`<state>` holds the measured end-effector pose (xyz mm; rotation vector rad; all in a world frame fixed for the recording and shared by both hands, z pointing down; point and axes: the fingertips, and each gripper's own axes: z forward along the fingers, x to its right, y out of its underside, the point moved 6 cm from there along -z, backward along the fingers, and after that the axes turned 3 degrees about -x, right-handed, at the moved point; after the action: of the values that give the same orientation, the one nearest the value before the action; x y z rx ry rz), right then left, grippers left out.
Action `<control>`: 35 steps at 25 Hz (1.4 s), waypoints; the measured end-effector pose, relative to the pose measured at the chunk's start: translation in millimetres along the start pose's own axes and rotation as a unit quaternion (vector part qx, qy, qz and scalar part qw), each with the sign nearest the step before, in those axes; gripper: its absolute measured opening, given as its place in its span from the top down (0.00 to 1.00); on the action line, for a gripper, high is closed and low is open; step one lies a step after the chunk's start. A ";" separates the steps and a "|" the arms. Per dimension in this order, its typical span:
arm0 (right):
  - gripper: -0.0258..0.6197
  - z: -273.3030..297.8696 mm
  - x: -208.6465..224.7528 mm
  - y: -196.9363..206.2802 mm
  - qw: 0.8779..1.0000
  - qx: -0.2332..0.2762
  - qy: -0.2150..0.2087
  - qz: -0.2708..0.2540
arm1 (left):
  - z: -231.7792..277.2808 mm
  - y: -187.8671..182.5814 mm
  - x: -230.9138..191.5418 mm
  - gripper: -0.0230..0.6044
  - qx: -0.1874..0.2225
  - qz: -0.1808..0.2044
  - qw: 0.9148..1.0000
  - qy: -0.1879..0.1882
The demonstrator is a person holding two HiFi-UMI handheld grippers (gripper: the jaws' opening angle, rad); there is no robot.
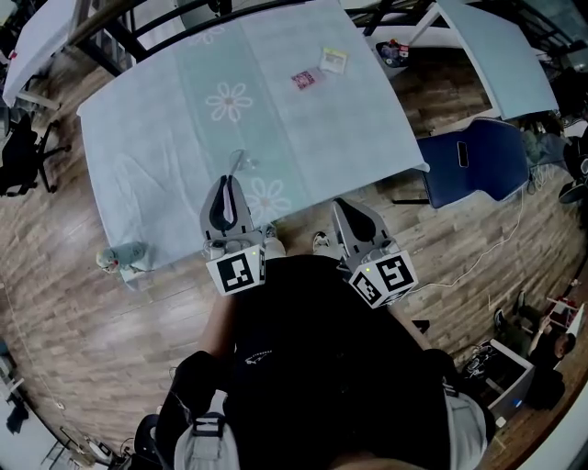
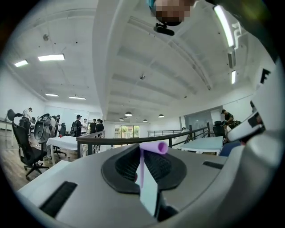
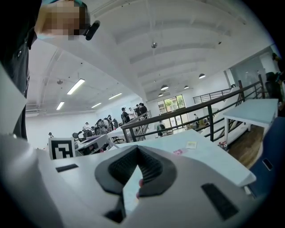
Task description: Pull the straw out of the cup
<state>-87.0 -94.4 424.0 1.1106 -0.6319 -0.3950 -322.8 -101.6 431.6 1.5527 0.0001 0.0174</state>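
Note:
A thin lilac straw (image 2: pixel 153 147) stands pinched between the pads of my left gripper (image 2: pixel 147 156), its open end poking above the jaws. In the head view the left gripper (image 1: pixel 231 184) is raised over the near edge of the pale blue table (image 1: pixel 165 119), with the straw (image 1: pixel 237 162) a faint line sticking out past its tips. A small pale cup (image 1: pixel 124 257) lies at the table's near left corner, well left of that gripper. My right gripper (image 1: pixel 345 206) hovers by the near right edge. Its jaws (image 3: pixel 137 153) are drawn together and hold nothing.
Two small packets (image 1: pixel 308 79) (image 1: pixel 333 60) lie at the table's far right. A blue chair (image 1: pixel 478 161) stands right of the table and a black office chair (image 1: pixel 23 151) to its left. A dark railing (image 1: pixel 184 18) runs behind it. People stand far off (image 2: pixel 84 127).

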 end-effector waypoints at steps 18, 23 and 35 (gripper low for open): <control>0.95 -73.0 53.4 2.1 0.999 0.016 -0.047 0.018 | -81.5 -86.9 95.2 0.90 0.073 -0.056 0.996 -0.011; 0.95 -92.5 60.1 12.5 0.998 0.006 -0.065 0.011 | -111.6 -89.1 123.5 0.90 0.075 -0.064 0.995 -0.012; 0.95 -132.6 63.2 33.4 0.994 -0.005 -0.104 -0.014 | -157.2 -77.3 177.0 0.90 0.081 -0.109 0.991 -0.017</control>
<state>46.6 -25.4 432.1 1.0787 -0.7969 -0.5418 -146.7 56.1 353.4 1.7072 0.1482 -0.1856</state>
